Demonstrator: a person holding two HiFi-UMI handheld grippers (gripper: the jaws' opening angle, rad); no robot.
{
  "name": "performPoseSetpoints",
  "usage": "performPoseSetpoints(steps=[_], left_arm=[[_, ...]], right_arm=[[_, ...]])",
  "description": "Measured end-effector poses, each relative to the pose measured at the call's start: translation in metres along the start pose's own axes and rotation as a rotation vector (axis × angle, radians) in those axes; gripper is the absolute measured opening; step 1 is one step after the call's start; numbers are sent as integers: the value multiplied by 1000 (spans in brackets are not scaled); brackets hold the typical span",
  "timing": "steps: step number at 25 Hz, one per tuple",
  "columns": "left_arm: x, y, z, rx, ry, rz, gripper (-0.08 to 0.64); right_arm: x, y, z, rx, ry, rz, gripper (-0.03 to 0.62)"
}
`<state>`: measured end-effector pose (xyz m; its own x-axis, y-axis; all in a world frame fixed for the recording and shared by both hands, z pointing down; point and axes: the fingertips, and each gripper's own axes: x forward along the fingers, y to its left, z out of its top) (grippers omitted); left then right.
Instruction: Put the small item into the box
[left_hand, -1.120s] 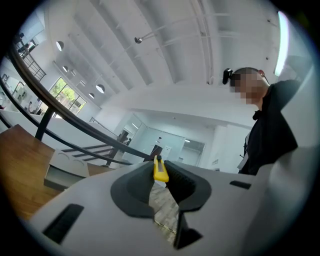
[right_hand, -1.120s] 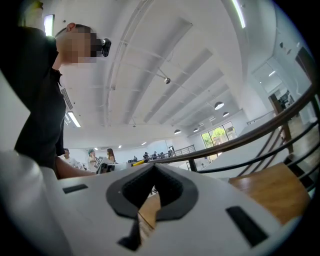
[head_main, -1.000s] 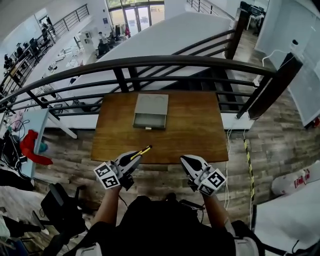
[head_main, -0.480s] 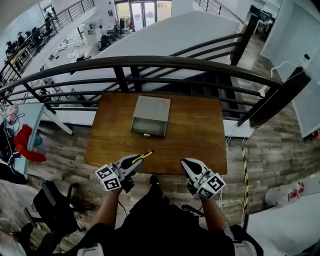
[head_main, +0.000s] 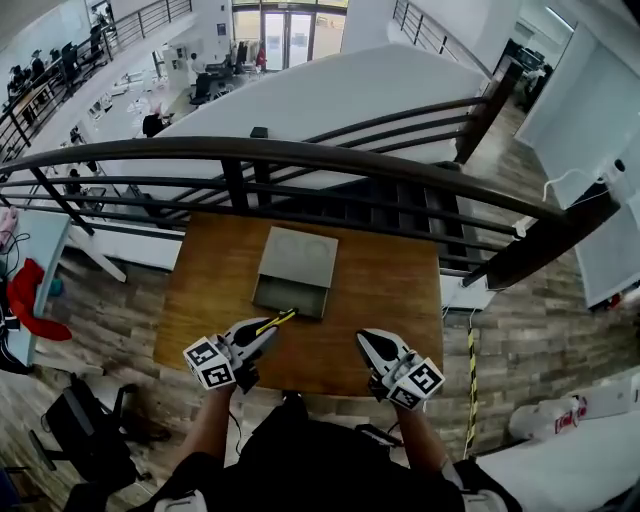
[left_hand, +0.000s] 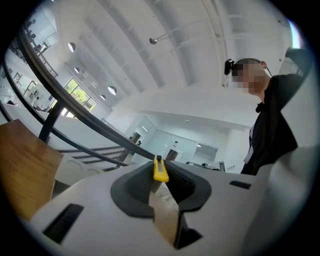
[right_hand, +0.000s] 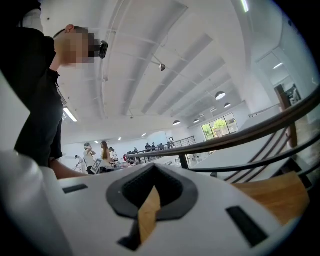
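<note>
At the near edge of the wooden surface (head_main: 390, 290), you hold both tongs low in front of your body, and the task is only at its first half. Your left tongs (head_main: 262, 336) are closed on the small yellow item (head_main: 277, 321). In the left gripper view it stands clamped between the two dark pads, and its tip comes out above them. From the head view it looks like a slim yellow tool with a dark end, perhaps a small cutter, and it points forward toward the grey box (head_main: 297, 258). So I judge the picking up as done: the item is off the surface and safely in your grip. What is left is the carrying and the release. The box lies in the middle of the surface, beyond the item, and the tip of the item only reaches near its front edge in the picture. The near part of the box looks lower and darker, like an open tray or drawer, but I cannot tell this for sure. Your right tongs (head_main: 368, 342) are closed with nothing between them. In the right gripper view the pads meet and only a thin strip of wood shows through the gap. They stay apart from the box, on the right side. To finish, I think you need to bring the left tongs forward over the opening and then let the item go inside.
</note>
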<state>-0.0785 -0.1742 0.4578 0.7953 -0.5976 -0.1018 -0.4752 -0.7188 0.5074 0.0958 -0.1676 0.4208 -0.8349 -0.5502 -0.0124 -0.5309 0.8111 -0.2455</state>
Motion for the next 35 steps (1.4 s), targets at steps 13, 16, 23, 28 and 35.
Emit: performPoseSetpoints(steps=[13, 16, 23, 28, 35], left_arm=[[34, 94, 7, -31, 26, 56, 75], [40, 104, 1, -5, 33, 99, 75], [50, 124, -21, 91, 116, 233, 75], [51, 130, -28, 123, 151, 301, 75], [61, 150, -59, 176, 252, 336, 75]], right_arm=[[67, -87, 3, -26, 69, -5, 11], [73, -105, -2, -29, 78, 18, 11], [83, -129, -30, 20, 124, 120, 11], [90, -126, -43, 39, 171, 204, 11], [102, -144, -58, 47, 196, 232, 11]])
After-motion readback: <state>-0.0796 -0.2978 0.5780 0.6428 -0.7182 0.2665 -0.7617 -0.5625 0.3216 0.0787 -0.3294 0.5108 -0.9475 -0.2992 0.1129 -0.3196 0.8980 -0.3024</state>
